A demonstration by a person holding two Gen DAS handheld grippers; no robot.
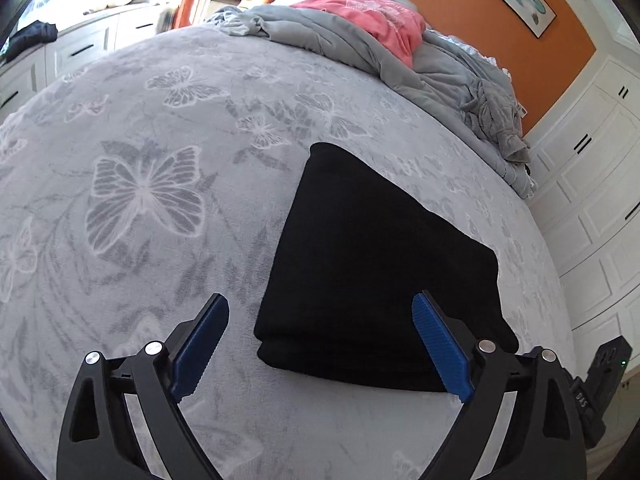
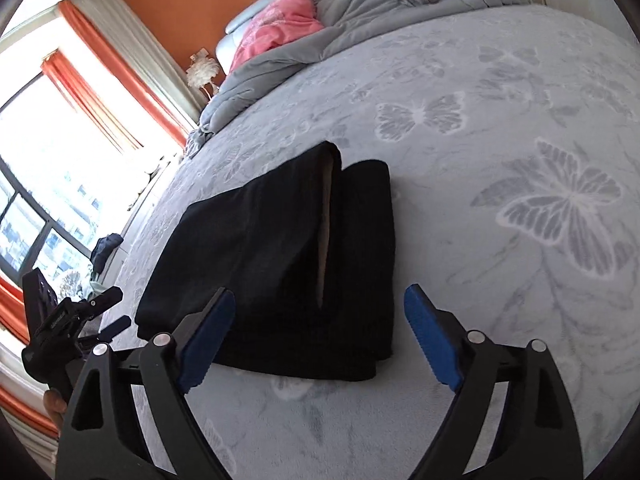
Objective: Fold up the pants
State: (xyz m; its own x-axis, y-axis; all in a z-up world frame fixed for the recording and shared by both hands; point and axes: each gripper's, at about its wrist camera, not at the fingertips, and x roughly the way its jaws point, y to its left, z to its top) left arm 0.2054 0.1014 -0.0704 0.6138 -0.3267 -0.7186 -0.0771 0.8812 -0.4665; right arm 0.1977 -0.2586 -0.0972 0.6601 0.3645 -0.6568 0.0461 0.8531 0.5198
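Note:
Black pants (image 1: pixel 376 264) lie folded into a compact stack on the grey butterfly bedspread (image 1: pixel 152 184). My left gripper (image 1: pixel 320 312) is open and empty, held just above the near edge of the stack. In the right wrist view the pants (image 2: pixel 280 264) show a folded top layer with a pale inner lining along its edge. My right gripper (image 2: pixel 320 312) is open and empty, hovering over the near end of the stack. The left gripper's body (image 2: pixel 68 320) shows at the lower left of the right wrist view, and the right gripper's body (image 1: pixel 600 392) at the lower right of the left wrist view.
A rumpled grey duvet (image 1: pixel 360 52) and a pink garment (image 1: pixel 376 16) lie at the head of the bed. White cabinets (image 1: pixel 592 200) stand along the right side. A window with orange curtains (image 2: pixel 112 68) is on the other side. A dark garment (image 1: pixel 32 36) lies on a white dresser.

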